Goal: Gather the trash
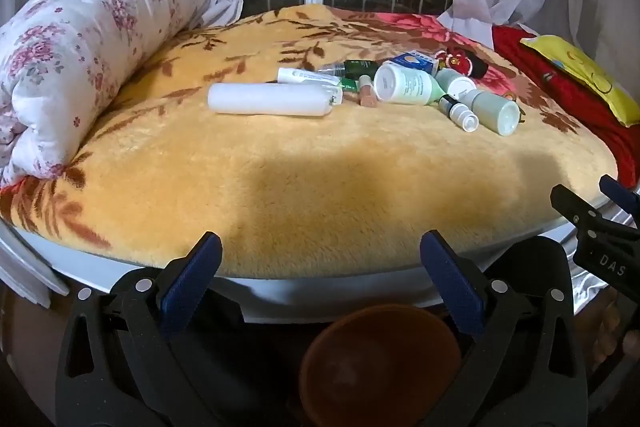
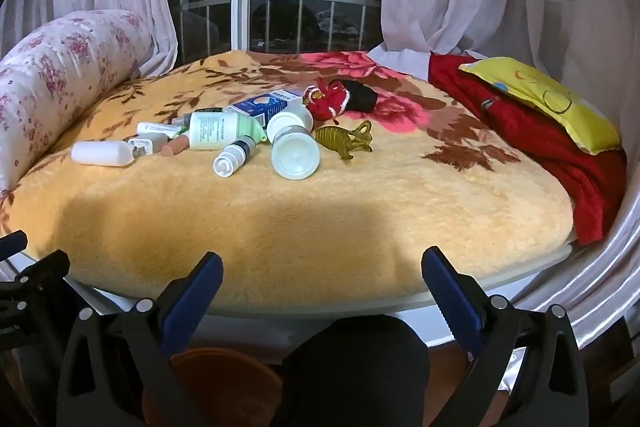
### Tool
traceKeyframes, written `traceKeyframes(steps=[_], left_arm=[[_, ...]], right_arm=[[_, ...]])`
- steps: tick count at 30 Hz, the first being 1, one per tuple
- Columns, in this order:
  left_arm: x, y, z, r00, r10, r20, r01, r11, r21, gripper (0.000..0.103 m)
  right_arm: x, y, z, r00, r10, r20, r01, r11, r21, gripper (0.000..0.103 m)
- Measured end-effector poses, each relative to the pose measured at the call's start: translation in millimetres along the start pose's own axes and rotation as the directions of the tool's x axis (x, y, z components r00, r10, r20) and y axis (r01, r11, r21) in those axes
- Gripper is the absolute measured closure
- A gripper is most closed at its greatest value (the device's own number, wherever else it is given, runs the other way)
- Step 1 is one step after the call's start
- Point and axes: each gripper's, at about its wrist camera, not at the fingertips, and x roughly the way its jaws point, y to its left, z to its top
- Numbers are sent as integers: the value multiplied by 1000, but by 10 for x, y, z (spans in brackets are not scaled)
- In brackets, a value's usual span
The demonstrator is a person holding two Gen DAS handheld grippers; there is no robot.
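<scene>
Yellow plush blanket [image 1: 320, 179] fills the left wrist view; the left gripper [image 1: 320, 255] hangs spread and empty at the bed's near edge, over a brown bowl [image 1: 380, 363]. A heap of bottles [image 1: 404, 83] lies well ahead beside a white tube [image 1: 268, 99]. From the right wrist view, the right gripper [image 2: 322, 267] also gapes empty, the bottles [image 2: 296, 155] far ahead left, near a gold figurine [image 2: 344, 143].

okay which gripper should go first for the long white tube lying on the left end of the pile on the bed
Left, probably. The white tube lies almost straight ahead of the open left gripper, while from the right gripper it sits far off to the left, beyond the other bottles. Both grippers are empty.
</scene>
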Motion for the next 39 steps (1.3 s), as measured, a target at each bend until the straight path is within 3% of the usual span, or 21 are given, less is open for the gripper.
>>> traceKeyframes(steps=[39], left_arm=[[8,103,-45,999,-19,-30,18,999,-41,6]], right_arm=[[108,-11,127,999,31,-22,-31,999,24,5]])
